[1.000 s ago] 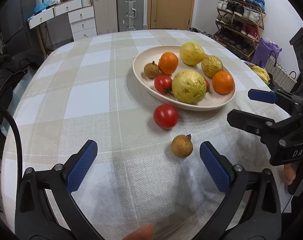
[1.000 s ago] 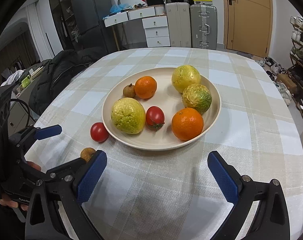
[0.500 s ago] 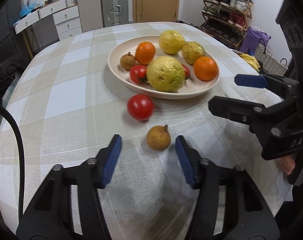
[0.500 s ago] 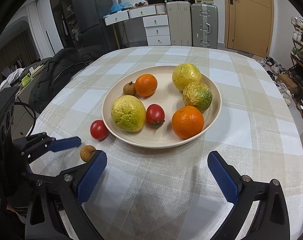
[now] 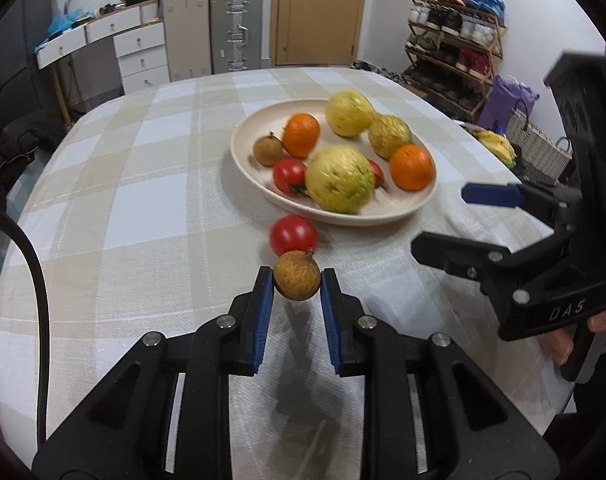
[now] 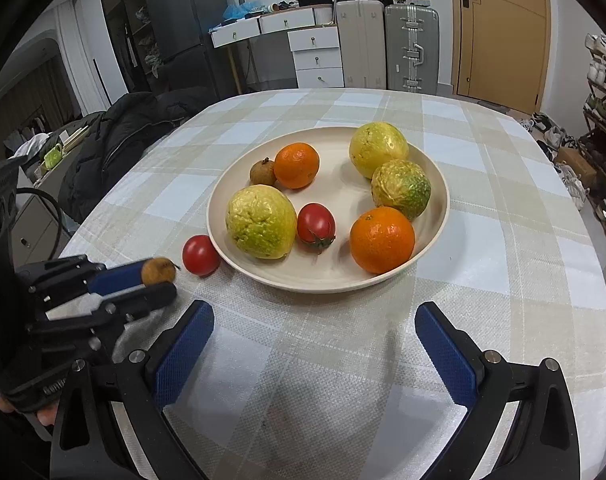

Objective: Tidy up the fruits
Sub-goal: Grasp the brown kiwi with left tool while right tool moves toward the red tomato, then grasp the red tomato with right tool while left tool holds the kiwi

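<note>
My left gripper (image 5: pixel 297 280) is shut on a small brown longan (image 5: pixel 297 276), lifted just off the checked tablecloth; the longan (image 6: pixel 158 271) also shows in the right wrist view between the left gripper's fingertips (image 6: pixel 159 282). A loose red tomato (image 5: pixel 293 235) lies just beyond it, beside the cream plate (image 5: pixel 239 148). The plate (image 6: pixel 435 184) holds two oranges, three yellow-green fruits, tomatoes and another longan (image 6: pixel 262 172). My right gripper (image 6: pixel 313 334) stands open over bare cloth in front of the plate, nothing between its fingers.
The round table's near edge is close under both grippers. A black jacket (image 6: pixel 115 148) lies on a chair at the left. Drawers and suitcases stand at the back, a shoe rack (image 5: pixel 455 40) and a woven basket (image 5: pixel 537 148) to the right.
The left gripper went from wide open to shut around the brown longan and raised it slightly off the cloth. The right gripper stayed where it was, open.
</note>
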{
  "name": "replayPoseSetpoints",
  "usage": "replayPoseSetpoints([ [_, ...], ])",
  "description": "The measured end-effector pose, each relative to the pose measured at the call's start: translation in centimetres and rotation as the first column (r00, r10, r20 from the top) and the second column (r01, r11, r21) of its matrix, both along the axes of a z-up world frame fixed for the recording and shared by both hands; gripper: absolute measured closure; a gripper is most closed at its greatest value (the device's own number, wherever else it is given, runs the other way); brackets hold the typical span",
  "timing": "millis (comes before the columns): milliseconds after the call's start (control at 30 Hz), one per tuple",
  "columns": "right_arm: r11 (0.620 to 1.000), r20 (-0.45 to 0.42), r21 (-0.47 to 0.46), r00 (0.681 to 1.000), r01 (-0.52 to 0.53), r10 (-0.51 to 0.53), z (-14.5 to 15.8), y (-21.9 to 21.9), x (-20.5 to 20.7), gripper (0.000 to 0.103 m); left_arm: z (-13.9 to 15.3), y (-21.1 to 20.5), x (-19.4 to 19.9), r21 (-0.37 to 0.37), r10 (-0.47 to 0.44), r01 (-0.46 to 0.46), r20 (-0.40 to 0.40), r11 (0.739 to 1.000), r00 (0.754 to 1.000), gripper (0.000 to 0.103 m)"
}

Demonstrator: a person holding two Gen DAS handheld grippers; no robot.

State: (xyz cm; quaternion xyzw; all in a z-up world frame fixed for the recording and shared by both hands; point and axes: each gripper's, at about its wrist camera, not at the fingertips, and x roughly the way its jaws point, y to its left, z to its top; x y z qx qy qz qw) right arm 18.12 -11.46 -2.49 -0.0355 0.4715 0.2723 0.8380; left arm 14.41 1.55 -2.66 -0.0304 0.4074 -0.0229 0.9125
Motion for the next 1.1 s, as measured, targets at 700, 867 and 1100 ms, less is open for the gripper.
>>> replayPoseSetpoints([
  [700, 0.996, -0.058, 0.037, 0.995, -0.078, 0.08, -0.2, 5.0, -1.3, 0.006, 1.5, 5.2, -1.1, -0.037, 0.139, -0.137, 0.048, 0.99, 0.989, 0.082],
  [867, 0.992, -0.082, 0.038, 0.989, -0.121, 0.123, -0.5, 6.4, -1.9, 0.032, 1.5, 5.6, -1.1, -0.036, 0.15, -0.148, 0.051, 0.988, 0.987, 0.082],
  [1100, 0.986, -0.069, 0.085, 0.986, -0.143, 0.149, -0.5, 8.4, -1.9, 0.042, 1.5, 6.3, -1.0, -0.051, 0.166, -0.163, 0.047, 0.985, 0.985, 0.082],
])
